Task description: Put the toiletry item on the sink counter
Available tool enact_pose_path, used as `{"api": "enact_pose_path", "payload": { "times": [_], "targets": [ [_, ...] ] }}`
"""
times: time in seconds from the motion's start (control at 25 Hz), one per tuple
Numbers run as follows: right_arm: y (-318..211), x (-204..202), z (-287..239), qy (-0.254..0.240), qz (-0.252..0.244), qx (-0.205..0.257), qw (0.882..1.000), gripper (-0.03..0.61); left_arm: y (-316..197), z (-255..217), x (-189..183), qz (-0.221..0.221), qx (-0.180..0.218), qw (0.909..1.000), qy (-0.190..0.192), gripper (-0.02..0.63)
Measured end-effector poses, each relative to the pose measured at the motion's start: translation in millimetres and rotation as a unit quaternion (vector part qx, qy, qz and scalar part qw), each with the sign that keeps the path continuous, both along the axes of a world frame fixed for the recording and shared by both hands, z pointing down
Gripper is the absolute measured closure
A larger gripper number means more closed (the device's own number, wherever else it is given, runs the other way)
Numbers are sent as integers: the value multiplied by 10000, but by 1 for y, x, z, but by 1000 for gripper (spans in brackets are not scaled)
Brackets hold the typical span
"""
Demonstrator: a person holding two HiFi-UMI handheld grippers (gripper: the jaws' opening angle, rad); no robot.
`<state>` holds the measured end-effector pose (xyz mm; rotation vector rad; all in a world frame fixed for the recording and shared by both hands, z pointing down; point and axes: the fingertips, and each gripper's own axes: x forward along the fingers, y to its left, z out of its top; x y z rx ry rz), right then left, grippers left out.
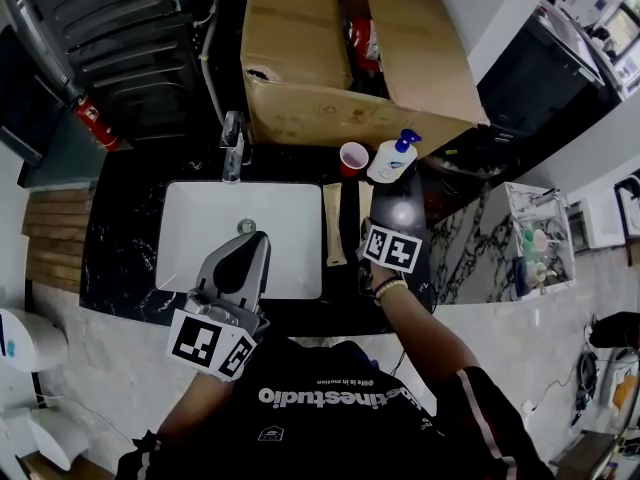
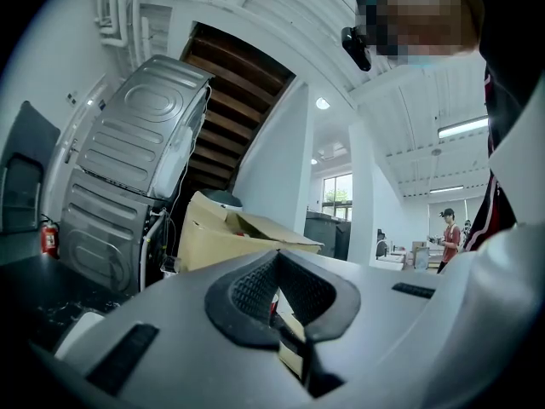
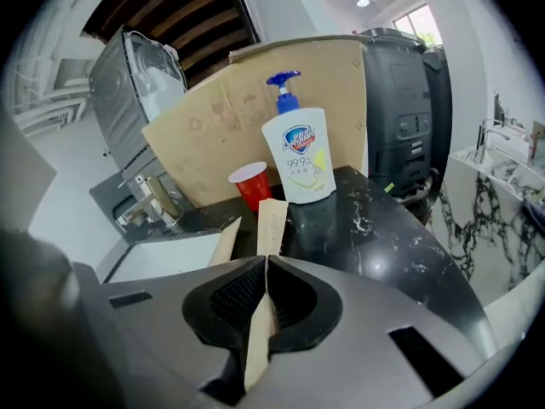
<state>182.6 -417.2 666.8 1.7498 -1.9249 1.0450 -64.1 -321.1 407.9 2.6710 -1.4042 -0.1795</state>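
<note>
My right gripper [image 3: 266, 267] is shut on a long, thin tan packet [image 3: 271, 224]. The packet's far end points over the black sink counter [image 3: 366, 228]. In the head view this gripper [image 1: 367, 224] hangs over the counter right of the white basin [image 1: 200, 218], with the packet [image 1: 365, 200] sticking out ahead of it. A second tan packet [image 1: 333, 224] lies flat on the counter at the basin's right rim, also visible in the right gripper view [image 3: 224, 241]. My left gripper [image 1: 238, 264] is shut and empty above the basin; its own view [image 2: 277, 292] points at the cardboard box.
A white pump soap bottle [image 3: 296, 156] and a red cup [image 3: 252, 184] stand at the back of the counter against a large open cardboard box [image 1: 330, 58]. The faucet [image 1: 232, 143] rises behind the basin. A small marble-patterned shelf unit [image 1: 540, 238] stands to the right.
</note>
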Motion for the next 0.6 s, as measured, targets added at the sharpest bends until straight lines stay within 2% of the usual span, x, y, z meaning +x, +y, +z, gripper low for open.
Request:
{"api": "enact_pose_path", "payload": {
  "times": [0.36, 0.52, 0.6],
  "targets": [
    [-6, -8, 11, 187, -55, -154, 9997, 534, -3, 6, -6, -58, -80, 9999, -47, 600],
    [-7, -7, 13, 19, 49, -190, 9998, 513, -3, 7, -2, -17, -52, 9999, -116, 600],
    [-7, -7, 14, -144, 114, -218, 9996, 481, -2, 7, 0, 3, -37, 9999, -160, 600]
  ]
}}
